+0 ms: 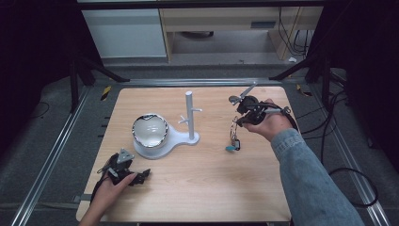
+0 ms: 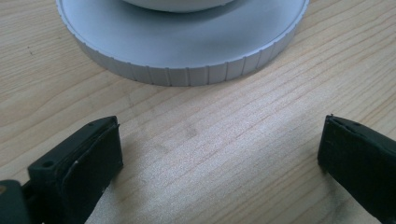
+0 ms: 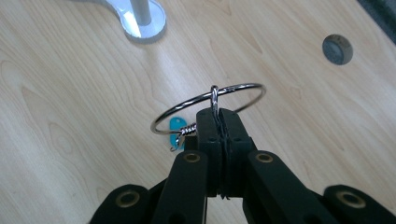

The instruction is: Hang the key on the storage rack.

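A metal key ring (image 3: pixel 209 103) with a small blue tag (image 3: pixel 176 128) hangs above the wooden table, pinched at its edge by my right gripper (image 3: pixel 218 116), whose jaws are shut on it. In the high view the key ring (image 1: pixel 234 130) dangles below the right gripper (image 1: pixel 241 120), to the right of a white peg stand (image 1: pixel 189 115) with short side arms. My left gripper (image 2: pixel 219 149) rests open near the table's front left, its black pads (image 2: pixel 95 154) wide apart over bare wood. A shiny bowl (image 1: pixel 149 130) sits on the stand's round white base (image 2: pixel 187 51).
The stand's base (image 3: pixel 140 23) lies up and left of the ring in the right gripper view. A round grey plug (image 3: pixel 337 48) is set in the tabletop at the upper right. Metal rails and cables run along the table (image 1: pixel 202 188) edges.
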A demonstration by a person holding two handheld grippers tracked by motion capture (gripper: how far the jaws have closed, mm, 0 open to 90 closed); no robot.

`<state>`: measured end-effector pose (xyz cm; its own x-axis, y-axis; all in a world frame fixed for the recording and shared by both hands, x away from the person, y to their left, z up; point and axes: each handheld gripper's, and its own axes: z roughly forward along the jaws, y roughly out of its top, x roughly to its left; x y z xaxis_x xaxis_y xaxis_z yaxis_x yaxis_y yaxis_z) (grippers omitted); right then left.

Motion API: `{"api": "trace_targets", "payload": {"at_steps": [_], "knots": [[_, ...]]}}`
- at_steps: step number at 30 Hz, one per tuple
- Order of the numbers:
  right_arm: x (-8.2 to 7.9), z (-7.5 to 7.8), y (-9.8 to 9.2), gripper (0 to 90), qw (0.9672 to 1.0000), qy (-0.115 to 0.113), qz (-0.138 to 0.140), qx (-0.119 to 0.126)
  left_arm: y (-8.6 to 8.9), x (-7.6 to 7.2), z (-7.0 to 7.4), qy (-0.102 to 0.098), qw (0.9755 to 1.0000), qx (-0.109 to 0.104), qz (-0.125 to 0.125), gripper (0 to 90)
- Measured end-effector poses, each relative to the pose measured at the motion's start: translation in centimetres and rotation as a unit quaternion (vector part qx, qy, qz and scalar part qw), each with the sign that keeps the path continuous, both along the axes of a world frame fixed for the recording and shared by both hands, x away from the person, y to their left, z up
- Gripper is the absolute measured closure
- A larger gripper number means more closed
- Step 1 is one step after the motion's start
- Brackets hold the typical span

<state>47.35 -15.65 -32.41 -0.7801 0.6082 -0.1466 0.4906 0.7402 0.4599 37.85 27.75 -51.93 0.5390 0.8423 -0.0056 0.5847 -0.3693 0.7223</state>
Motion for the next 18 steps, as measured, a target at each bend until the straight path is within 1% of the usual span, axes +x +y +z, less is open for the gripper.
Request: {"api": "trace_targets", "payload": {"at_steps": [5,9,18], "knots": [[0.4,1.1,0.5,88.8,0.9999,-0.009,0.001,0.009,0.0,0.0,0.0,0.000,1.0000,0.000,0.000,0.0],[0.6,1.9,1.1,88.8,0.9998,-0.017,0.009,0.009,0.0,0.0,0.0,0.000,1.0000,0.000,0.000,0.0],[1.1,3.1,2.3,88.8,0.9995,-0.024,0.014,0.012,0.0,0.0,0.0,0.000,1.0000,0.000,0.000,0.0]]}}
